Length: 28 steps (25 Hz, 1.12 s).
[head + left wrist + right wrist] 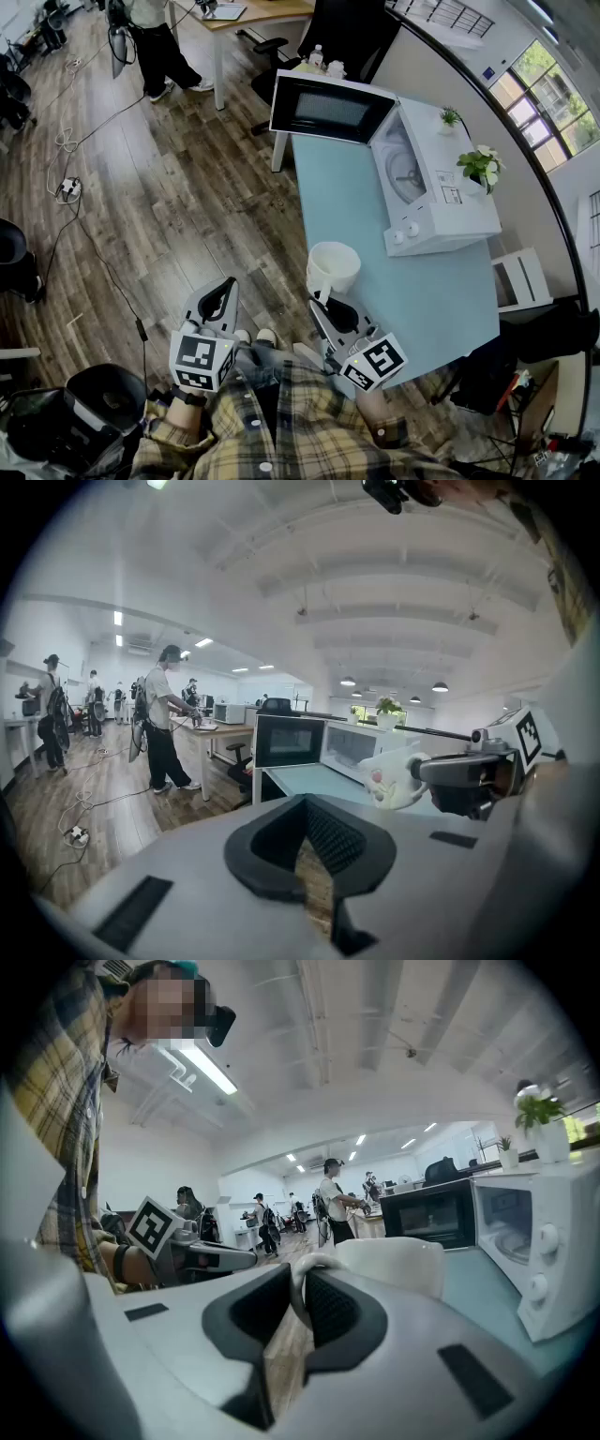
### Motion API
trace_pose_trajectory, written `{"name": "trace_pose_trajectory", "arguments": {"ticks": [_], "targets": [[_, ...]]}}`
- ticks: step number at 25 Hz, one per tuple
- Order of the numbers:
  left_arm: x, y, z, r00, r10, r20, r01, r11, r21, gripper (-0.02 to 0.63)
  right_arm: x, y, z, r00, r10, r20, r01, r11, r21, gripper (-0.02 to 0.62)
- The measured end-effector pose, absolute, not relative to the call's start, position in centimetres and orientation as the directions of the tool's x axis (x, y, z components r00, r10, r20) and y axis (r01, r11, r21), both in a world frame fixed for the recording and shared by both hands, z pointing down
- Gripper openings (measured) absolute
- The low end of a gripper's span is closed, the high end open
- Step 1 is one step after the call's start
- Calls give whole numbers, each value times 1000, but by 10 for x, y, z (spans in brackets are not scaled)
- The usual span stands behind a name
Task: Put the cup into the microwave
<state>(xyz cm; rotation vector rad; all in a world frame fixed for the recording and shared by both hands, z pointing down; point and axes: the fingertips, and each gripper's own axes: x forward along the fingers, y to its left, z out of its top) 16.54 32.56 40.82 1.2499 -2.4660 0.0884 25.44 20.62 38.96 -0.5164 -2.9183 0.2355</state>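
Note:
A white cup (pixel 334 266) is held by its handle near the front left corner of the light blue table (pixel 347 197). My right gripper (pixel 323 305) is shut on that handle (pixel 298 1274), and the cup body (pixel 394 1265) stands upright just beyond the jaws. The white microwave (pixel 431 178) sits at the far right of the table with its dark-windowed door (pixel 333 108) swung open towards the left. My left gripper (pixel 220 300) hangs over the wooden floor left of the table, shut with nothing in it (pixel 302 850). The left gripper view shows the cup (pixel 398 778) to its right.
Two potted plants (pixel 481 167) stand on top of the microwave. A person (pixel 159 47) stands by a desk at the back, with an office chair (pixel 272 66) nearby. Cables (pixel 66 187) lie on the floor at the left. A black chair (pixel 84 412) is at bottom left.

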Motion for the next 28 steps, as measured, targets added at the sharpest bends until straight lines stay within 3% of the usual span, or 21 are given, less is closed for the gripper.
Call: {"name": "trace_pose_trajectory", "arguments": {"ticks": [17, 28], "targets": [[157, 331, 403, -587, -730, 351, -761, 645, 71, -8, 246, 194, 373, -934, 357, 24, 343, 911, -229, 55], [42, 315, 404, -556, -770, 312, -785, 611, 107, -8, 142, 181, 370, -954, 299, 37, 282, 930, -236, 55]]}}
